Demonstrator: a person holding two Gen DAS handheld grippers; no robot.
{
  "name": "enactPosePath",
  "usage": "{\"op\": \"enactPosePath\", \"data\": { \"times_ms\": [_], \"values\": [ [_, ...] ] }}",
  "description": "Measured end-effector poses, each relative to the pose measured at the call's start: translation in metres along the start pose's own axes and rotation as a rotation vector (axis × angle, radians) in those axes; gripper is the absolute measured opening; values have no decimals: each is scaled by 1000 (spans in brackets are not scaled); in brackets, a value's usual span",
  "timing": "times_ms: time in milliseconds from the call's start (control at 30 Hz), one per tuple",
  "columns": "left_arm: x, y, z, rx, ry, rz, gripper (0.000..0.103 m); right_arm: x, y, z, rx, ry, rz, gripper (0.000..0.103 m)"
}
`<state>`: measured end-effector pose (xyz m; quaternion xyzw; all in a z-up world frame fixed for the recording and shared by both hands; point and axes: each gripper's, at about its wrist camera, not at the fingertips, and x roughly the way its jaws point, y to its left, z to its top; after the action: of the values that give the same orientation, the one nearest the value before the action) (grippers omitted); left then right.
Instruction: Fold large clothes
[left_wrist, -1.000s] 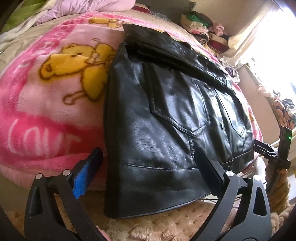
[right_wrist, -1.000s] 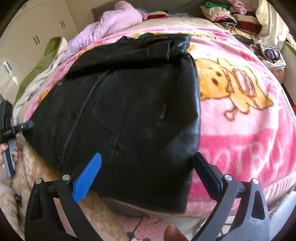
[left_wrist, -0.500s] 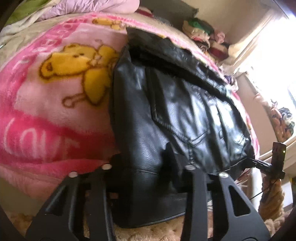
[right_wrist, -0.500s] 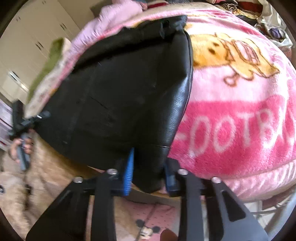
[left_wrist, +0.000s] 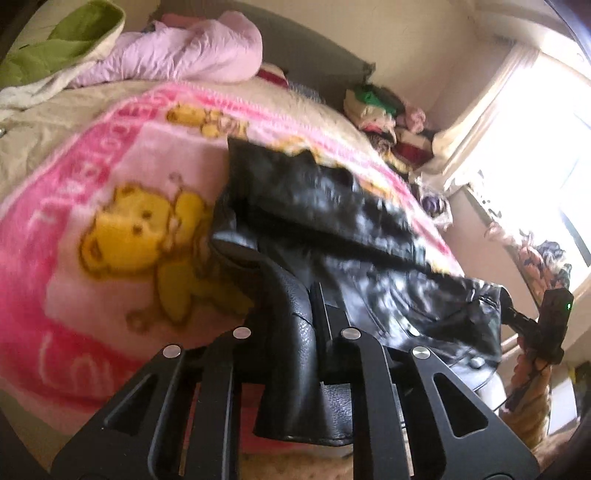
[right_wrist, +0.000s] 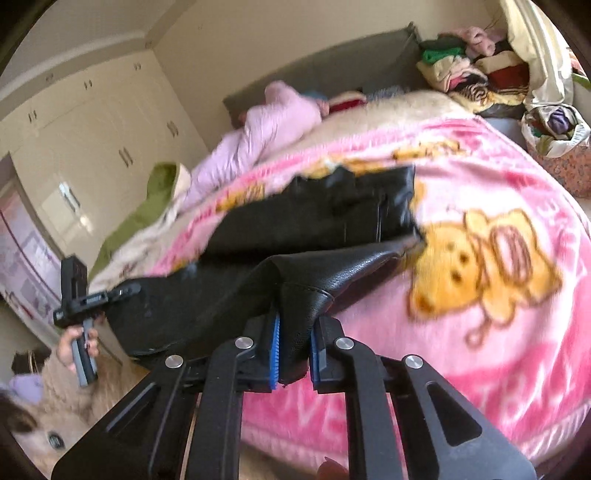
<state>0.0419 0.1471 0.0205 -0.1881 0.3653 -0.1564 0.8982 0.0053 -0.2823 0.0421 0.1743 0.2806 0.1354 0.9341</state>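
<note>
Jacket: a black leather jacket (left_wrist: 332, 221) lies across the pink blanket (left_wrist: 92, 258) on the bed, its near hem lifted off the bedding at both corners; the far collar part rests flat.
Left gripper: the left gripper (left_wrist: 291, 332) is closed on the jacket's near left corner, with a fold of leather pinched between its fingers and hanging down below them.
Right gripper: the right gripper (right_wrist: 293, 347) is clamped on the near right corner of the jacket (right_wrist: 314, 221), with the leather squeezed between the blue pads (right_wrist: 275, 350).
Blanket: pink (right_wrist: 498, 184) with yellow bear pictures (right_wrist: 487, 266) and white letters; it shows on both sides of the jacket.
Far side: a lilac padded garment (right_wrist: 266, 129) lies at the far left of the bed, with a stack of folded clothes (right_wrist: 469, 74) at the far right corner.
Wardrobe: cream doors (right_wrist: 92, 140) stand on the left in the right wrist view.
</note>
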Motion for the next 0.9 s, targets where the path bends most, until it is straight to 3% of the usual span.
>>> {"op": "enactPosePath", "data": {
  "times_ms": [233,467,667,900],
  "values": [
    [5,-11,45,6,-53,22,9,11,-5,38,37,-89,12,11],
    [25,-19,83,23,-74,73,10,33,-11,78,56,-119,1,11],
    [49,-22,108,18,-103,115,11,57,-25,101,99,-127,-3,11],
    [77,-23,129,26,-81,162,13,83,-36,121,105,-102,-35,11]
  ]
}}
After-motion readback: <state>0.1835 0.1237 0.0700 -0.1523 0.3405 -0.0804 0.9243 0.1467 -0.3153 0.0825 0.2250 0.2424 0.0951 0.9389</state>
